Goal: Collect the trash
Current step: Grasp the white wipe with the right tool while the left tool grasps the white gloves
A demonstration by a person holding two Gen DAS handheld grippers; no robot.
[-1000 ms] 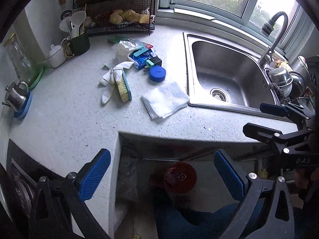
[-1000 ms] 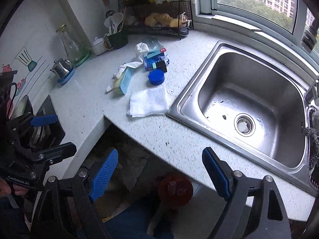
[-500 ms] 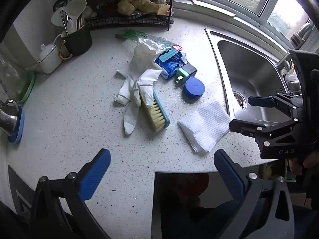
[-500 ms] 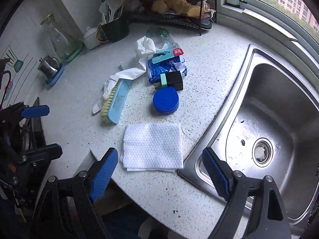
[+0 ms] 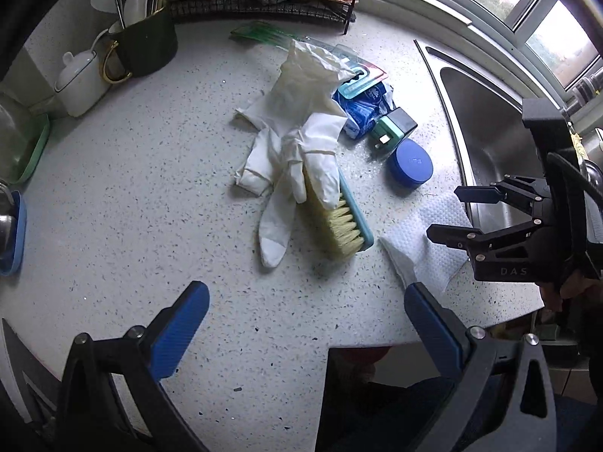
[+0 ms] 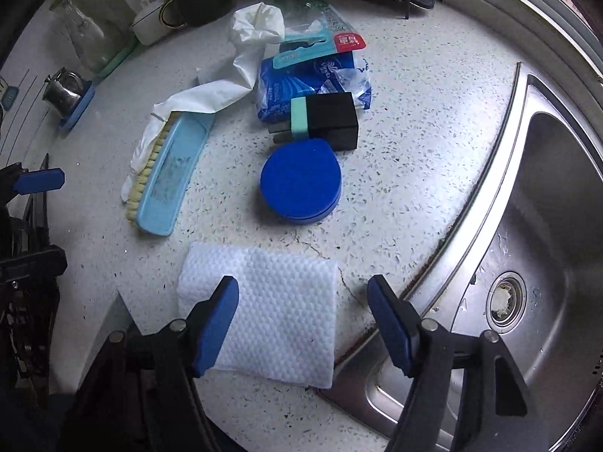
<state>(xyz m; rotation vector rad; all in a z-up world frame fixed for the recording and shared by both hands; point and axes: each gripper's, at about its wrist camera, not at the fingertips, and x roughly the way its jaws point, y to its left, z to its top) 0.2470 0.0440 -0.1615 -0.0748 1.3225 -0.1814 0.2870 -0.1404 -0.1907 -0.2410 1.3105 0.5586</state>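
Observation:
A folded white paper towel [image 6: 279, 312] lies at the counter's front edge beside the sink. My right gripper [image 6: 305, 320] hovers just over it with its jaws closing. The towel lies under and between the fingers, and the pads do not press on it. Behind it are a round blue tin [image 6: 299, 180], a black and green plug [image 6: 328, 120], a blue tissue pack [image 6: 301, 79], white gloves [image 5: 297, 143] and a light blue brush [image 5: 339, 226]. My left gripper [image 5: 305, 324] is open over bare counter in front of the gloves, holding nothing. The right gripper [image 5: 444, 211] also shows at the right of the left wrist view.
The steel sink [image 6: 546, 226] lies to the right. At the back stand a dark utensil mug [image 5: 143, 49], a white teapot [image 5: 79, 83] and a wire rack [image 5: 264, 3]. A small steel pot on a blue coaster [image 6: 69, 94] and a glass jar [image 6: 86, 34] are at the left.
Both grippers have moved forward and down over the counter, so the trash looks larger. The right jaws have narrowed over the paper towel. The left jaws stay wide.

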